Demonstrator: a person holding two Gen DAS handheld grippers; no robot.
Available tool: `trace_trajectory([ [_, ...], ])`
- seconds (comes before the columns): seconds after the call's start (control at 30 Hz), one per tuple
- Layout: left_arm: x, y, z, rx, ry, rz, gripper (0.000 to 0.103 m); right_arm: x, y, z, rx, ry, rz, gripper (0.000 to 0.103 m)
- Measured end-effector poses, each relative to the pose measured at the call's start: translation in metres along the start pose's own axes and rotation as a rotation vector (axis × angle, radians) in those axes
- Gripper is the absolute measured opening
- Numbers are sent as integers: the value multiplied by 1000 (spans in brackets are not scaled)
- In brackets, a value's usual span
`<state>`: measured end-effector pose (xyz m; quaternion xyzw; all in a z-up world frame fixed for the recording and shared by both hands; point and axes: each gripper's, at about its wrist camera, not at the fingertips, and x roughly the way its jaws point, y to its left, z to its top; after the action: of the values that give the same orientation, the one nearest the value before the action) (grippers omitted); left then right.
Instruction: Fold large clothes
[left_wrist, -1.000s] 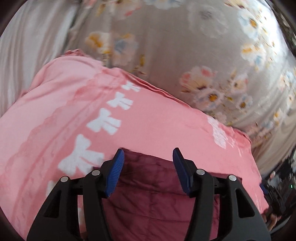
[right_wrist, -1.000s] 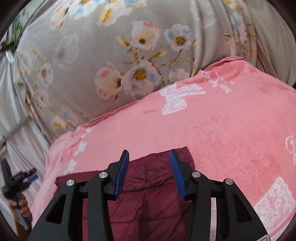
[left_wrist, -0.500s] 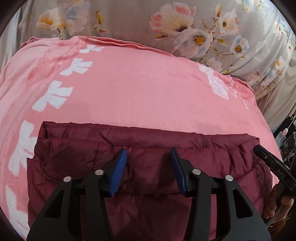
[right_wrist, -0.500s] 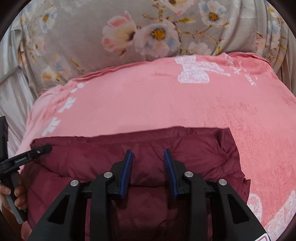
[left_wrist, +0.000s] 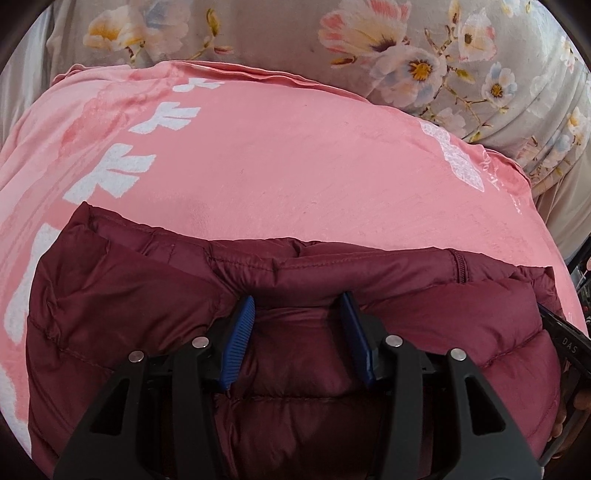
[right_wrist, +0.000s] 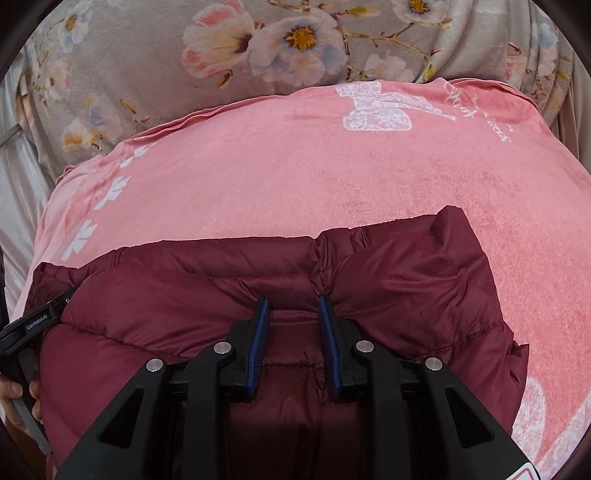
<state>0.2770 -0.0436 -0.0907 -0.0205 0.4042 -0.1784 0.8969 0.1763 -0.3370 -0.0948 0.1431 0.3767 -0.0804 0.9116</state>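
Note:
A dark red puffer jacket (left_wrist: 295, 273) lies bunched on a pink blanket (left_wrist: 295, 155) and fills the lower half of both views; it also shows in the right wrist view (right_wrist: 406, 273). My left gripper (left_wrist: 297, 299) sits low over the jacket's far folded edge, jaws open, with padded fabric bulging between the blue pads (left_wrist: 240, 332). My right gripper (right_wrist: 293, 301) is at the same edge further right, jaws partly open around a fold of the jacket. Each gripper shows at the edge of the other's view: the right one (left_wrist: 565, 339), the left one (right_wrist: 33, 325).
The pink blanket (right_wrist: 295, 170) with white bow prints covers a bed. Behind it lies grey floral bedding (left_wrist: 406, 44), also in the right wrist view (right_wrist: 258, 40). A person's hand (right_wrist: 14, 398) holds the left gripper at the far left edge.
Both grippers have dropped and pulled back towards the near side, so the jacket now fills far more of each view. The right jaws have narrowed on the fold.

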Motion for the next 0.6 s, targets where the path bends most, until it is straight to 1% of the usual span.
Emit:
trace_trajectory([
  [0.07, 1, -1, 0, 3, 0, 12, 47, -2, 1, 2, 3, -1, -14, 23],
  [0.1, 1, -2, 1, 9, 4, 23, 47, -8, 4, 2, 7, -9, -40, 25],
  [0.13, -2, -4, 2, 13, 5, 42, 47, -20, 11, 4, 11, -32, -48, 25],
  [0.17, -7, -6, 3, 15, 4, 65, 44, -32, 19, 4, 10, -62, -13, 25],
  [0.2, -18, -9, 5, -4, -2, 60, 45, -44, 30, 3, 5, -85, 24, 25],
  [0.27, -43, -17, 8, -47, -28, -27, 45, -55, 49, 3, -24, -98, 61, 25],
  [0.37, -59, -38, 9, -18, -41, -42, 45, -54, 85, -4, -85, -58, 119, 25],
  [0.4, -60, -47, 7, 1, -34, -50, 45, -51, 91, -7, -93, -51, 122, 25],
  [0.43, -58, -53, 5, 15, -27, -43, 45, -45, 98, -10, -105, -38, 117, 25],
  [0.5, -50, -62, -2, 34, -18, -4, 45, -36, 104, -15, -110, -21, 95, 25],
  [0.6, -34, -62, -11, 15, 7, 16, 45, -22, 102, -21, -96, 6, 82, 25],
])
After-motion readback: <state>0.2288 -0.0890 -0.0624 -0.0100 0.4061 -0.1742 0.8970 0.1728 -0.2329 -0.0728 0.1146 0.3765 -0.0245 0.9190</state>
